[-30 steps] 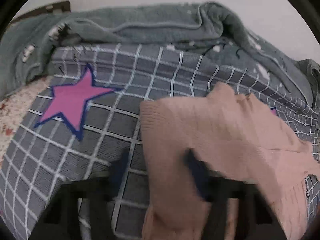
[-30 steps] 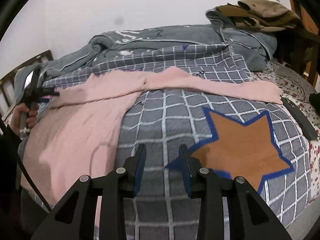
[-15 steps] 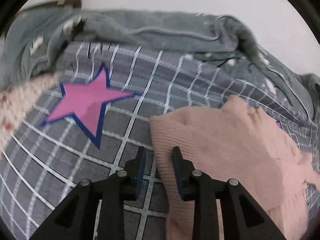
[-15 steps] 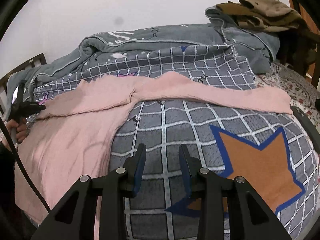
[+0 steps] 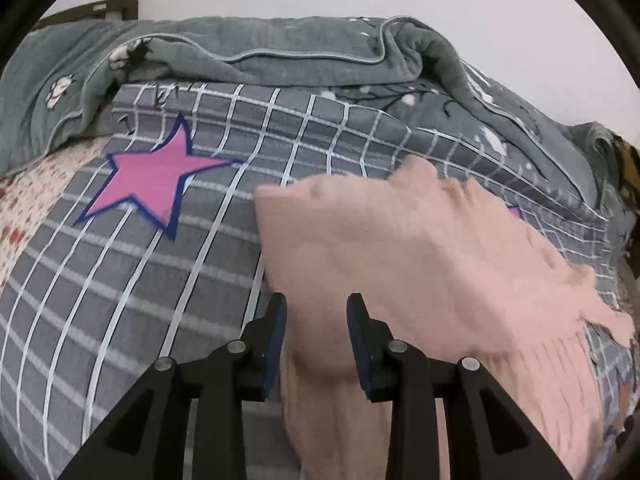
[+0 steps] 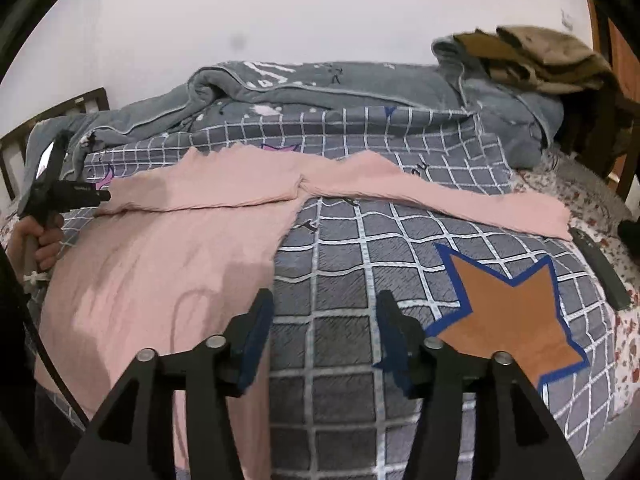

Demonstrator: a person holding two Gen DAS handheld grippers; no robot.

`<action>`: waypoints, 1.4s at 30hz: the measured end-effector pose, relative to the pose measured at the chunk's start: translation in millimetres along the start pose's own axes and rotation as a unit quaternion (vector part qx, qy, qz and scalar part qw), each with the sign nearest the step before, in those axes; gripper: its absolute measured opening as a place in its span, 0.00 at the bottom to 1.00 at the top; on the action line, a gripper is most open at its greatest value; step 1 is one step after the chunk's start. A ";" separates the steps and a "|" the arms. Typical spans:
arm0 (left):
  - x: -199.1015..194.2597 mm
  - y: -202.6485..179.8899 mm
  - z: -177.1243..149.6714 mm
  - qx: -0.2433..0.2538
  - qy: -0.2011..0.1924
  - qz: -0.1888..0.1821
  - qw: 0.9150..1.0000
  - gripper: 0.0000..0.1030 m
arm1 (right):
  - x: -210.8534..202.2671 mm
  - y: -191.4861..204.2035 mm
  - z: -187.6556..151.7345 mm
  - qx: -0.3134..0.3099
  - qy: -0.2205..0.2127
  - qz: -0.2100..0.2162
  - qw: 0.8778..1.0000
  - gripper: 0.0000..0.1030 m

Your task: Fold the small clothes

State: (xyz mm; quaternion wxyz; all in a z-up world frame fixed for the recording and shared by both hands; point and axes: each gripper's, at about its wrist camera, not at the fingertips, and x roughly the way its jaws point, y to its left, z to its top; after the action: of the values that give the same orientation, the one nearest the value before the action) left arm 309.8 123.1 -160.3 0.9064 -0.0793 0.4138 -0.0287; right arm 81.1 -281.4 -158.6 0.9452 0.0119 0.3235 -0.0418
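On the bed's grey quilt with white grid lines (image 6: 340, 280), a pale pink knitted sweater (image 6: 160, 260) lies spread flat, one sleeve stretched right toward the orange star patch (image 6: 512, 320). The left gripper (image 5: 316, 320) has just been opening slightly, its jaws narrowly parted with the sweater's near edge between them, not visibly pinched. The right gripper (image 6: 326, 312) has just been opening to a medium gap, over bare quilt just right of the sweater's hem, holding nothing.
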 end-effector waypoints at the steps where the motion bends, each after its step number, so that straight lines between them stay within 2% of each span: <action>1: -6.4 1.2 -4.2 0.001 0.000 0.003 1.000 0.30 | -5.0 2.8 -1.8 0.000 -0.004 0.004 1.000 0.57; 6: -49.2 13.6 -45.0 -0.010 -0.010 0.011 1.000 0.36 | -16.5 11.9 -8.9 -0.001 0.014 0.015 1.000 0.57; 8: -60.8 18.5 -60.9 -0.017 -0.004 0.007 1.000 0.44 | -19.5 13.8 -13.0 0.003 0.012 0.016 1.000 0.57; 9: -68.3 20.3 -71.2 -0.020 -0.004 0.004 1.000 0.59 | -20.8 14.4 -15.9 0.009 0.014 0.020 1.000 0.57; 10: -73.4 20.8 -77.7 -0.020 -0.006 0.003 1.000 0.69 | -21.7 14.8 -18.1 0.014 0.017 0.022 1.000 0.57; 13: -100.9 21.5 -109.2 -0.013 -0.023 0.008 1.000 0.70 | -24.9 17.0 -26.8 0.032 0.034 0.035 0.998 0.57; 15: -112.7 20.8 -123.5 -0.014 -0.021 0.011 1.000 0.70 | -28.6 21.7 -32.8 0.029 0.044 0.024 0.998 0.57; 20: -141.2 14.1 -156.0 -0.009 -0.020 0.015 1.000 0.70 | -51.0 37.3 -47.8 -0.014 0.031 0.020 0.999 0.57; 24: -153.9 8.0 -169.9 -0.002 -0.025 0.017 1.000 0.70 | -63.4 42.4 -53.1 -0.026 0.023 0.024 0.999 0.57; 33: -150.8 8.6 -194.2 -0.006 -0.009 -0.005 1.000 0.69 | -63.9 37.2 -58.2 -0.027 0.014 0.032 0.999 0.57; 37: -144.8 5.7 -205.6 0.000 0.002 -0.040 0.999 0.66 | -49.4 27.0 -61.0 -0.010 0.029 0.035 0.999 0.57; 39: -141.2 0.9 -210.3 0.011 0.004 -0.045 0.999 0.65 | -43.3 22.4 -63.4 -0.004 0.035 0.036 0.999 0.57; 42: -132.9 -7.5 -215.3 0.026 0.015 -0.046 0.998 0.59 | -37.7 17.0 -67.4 0.003 0.033 0.045 0.998 0.57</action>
State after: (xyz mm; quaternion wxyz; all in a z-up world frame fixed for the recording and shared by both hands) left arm 60.2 105.5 -198.8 0.8994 -0.0741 0.4228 -0.0824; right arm 11.7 -258.5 -188.8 0.9349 0.0309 0.3534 0.0005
